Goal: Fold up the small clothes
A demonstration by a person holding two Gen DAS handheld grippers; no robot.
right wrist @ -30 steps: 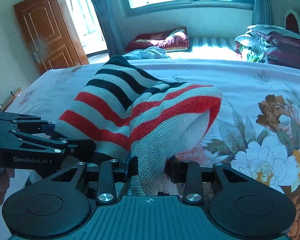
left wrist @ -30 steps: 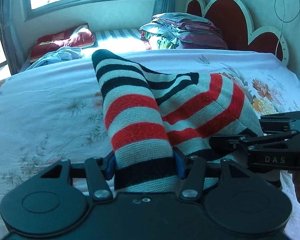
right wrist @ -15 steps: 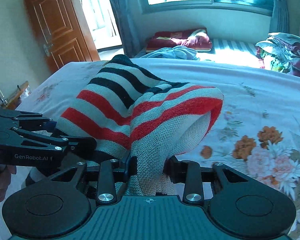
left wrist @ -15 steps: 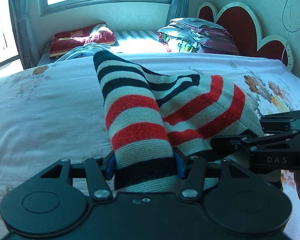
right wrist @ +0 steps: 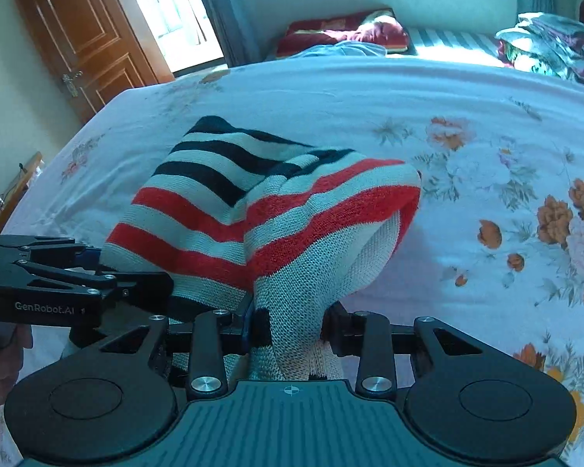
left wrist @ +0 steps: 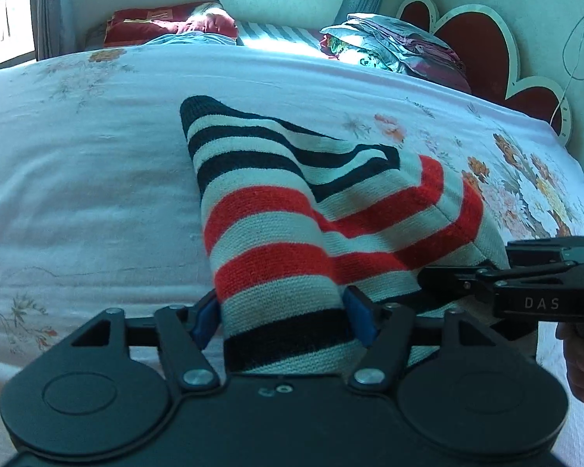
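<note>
A knitted sweater (left wrist: pixel 292 214) with black, red and pale grey stripes is bunched up over the floral bed sheet (left wrist: pixel 78 194). Its lower hem runs between the jaws of my left gripper (left wrist: pixel 282 319). Those jaws are opening, and the left blue pad (left wrist: pixel 204 321) stands clear of the knit. In the right wrist view, my right gripper (right wrist: pixel 292 327) is shut on a thick fold of the same sweater (right wrist: pixel 272 210). The left gripper (right wrist: pixel 136 280) shows there at the left, and the right gripper (left wrist: pixel 447 276) shows at the right of the left wrist view.
A stack of folded bedding (left wrist: pixel 401 46) and a red pillow (left wrist: pixel 155 27) lie at the far side of the bed. The heart-shaped headboard (left wrist: pixel 486 39) rises at the right. A wooden door (right wrist: pixel 78 39) stands at the far left. A hand (right wrist: pixel 4 350) holds the left gripper.
Both grippers have carried the sweater sideways and a little lower over the bed. The left gripper's jaws have spread wider, and its left pad has come off the knit.
</note>
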